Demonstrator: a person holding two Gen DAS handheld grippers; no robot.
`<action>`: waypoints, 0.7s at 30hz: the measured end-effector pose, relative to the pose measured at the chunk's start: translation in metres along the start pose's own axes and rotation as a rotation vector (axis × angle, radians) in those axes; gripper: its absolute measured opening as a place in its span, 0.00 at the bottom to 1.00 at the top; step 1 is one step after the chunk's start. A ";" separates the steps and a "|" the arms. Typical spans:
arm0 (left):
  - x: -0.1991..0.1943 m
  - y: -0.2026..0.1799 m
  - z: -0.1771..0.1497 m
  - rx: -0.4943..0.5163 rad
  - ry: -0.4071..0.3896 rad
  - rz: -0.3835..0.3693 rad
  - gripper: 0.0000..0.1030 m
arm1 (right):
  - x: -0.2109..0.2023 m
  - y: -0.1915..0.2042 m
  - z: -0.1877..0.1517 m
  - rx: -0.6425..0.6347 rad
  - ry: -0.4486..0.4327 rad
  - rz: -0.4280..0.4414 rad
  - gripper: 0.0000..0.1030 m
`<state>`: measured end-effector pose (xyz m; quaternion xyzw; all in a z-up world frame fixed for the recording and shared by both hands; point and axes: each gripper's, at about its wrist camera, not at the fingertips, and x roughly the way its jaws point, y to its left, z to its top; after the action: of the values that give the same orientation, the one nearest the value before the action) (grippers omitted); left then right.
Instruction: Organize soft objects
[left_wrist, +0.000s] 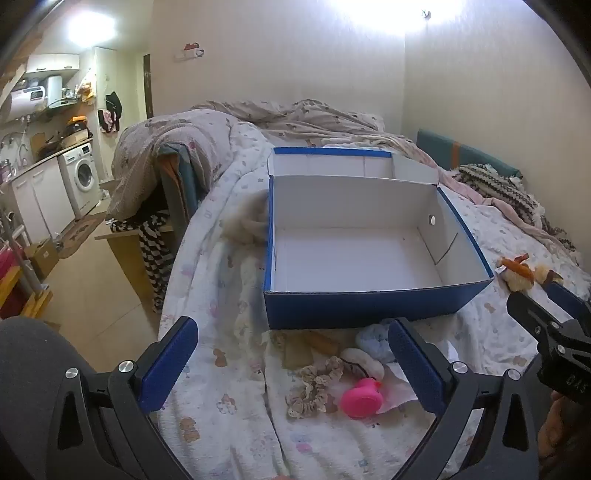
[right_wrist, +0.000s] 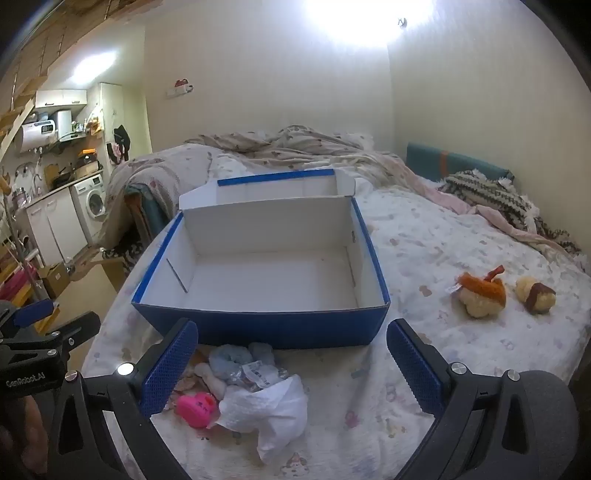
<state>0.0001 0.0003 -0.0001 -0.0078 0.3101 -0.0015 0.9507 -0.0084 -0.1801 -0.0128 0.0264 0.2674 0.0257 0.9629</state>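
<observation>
An empty blue box with a white inside (left_wrist: 354, 258) (right_wrist: 273, 273) stands open on the bed. In front of it lies a small pile: a pink toy (left_wrist: 361, 400) (right_wrist: 195, 408), a beige scrunchie (left_wrist: 314, 387), a pale blue soft piece (left_wrist: 373, 341) (right_wrist: 236, 356) and a white cloth (right_wrist: 273, 413). Two plush toys, an orange-topped one (right_wrist: 480, 293) (left_wrist: 515, 275) and a brown-topped one (right_wrist: 535, 293), lie to the box's right. My left gripper (left_wrist: 293, 365) is open above the pile. My right gripper (right_wrist: 291, 369) is open and empty, just right of the pile.
The bed (right_wrist: 443, 240) has a rumpled quilt (left_wrist: 295, 114) at the back and a knitted blanket (right_wrist: 491, 199) at the far right. The bed's left edge drops to the floor (left_wrist: 92, 295). A washing machine (left_wrist: 79, 177) and kitchen counter stand far left.
</observation>
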 end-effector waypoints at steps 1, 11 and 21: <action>0.000 0.001 0.000 -0.003 0.002 -0.005 1.00 | 0.000 0.000 0.000 0.001 0.002 0.001 1.00; 0.002 0.004 0.003 -0.015 0.023 -0.001 1.00 | 0.002 -0.003 -0.001 0.005 0.038 0.006 1.00; 0.001 0.003 0.004 -0.007 0.015 -0.005 1.00 | -0.002 0.003 0.001 -0.004 0.023 -0.002 1.00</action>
<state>0.0028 0.0031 0.0027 -0.0120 0.3173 -0.0028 0.9482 -0.0094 -0.1777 -0.0112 0.0239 0.2783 0.0257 0.9599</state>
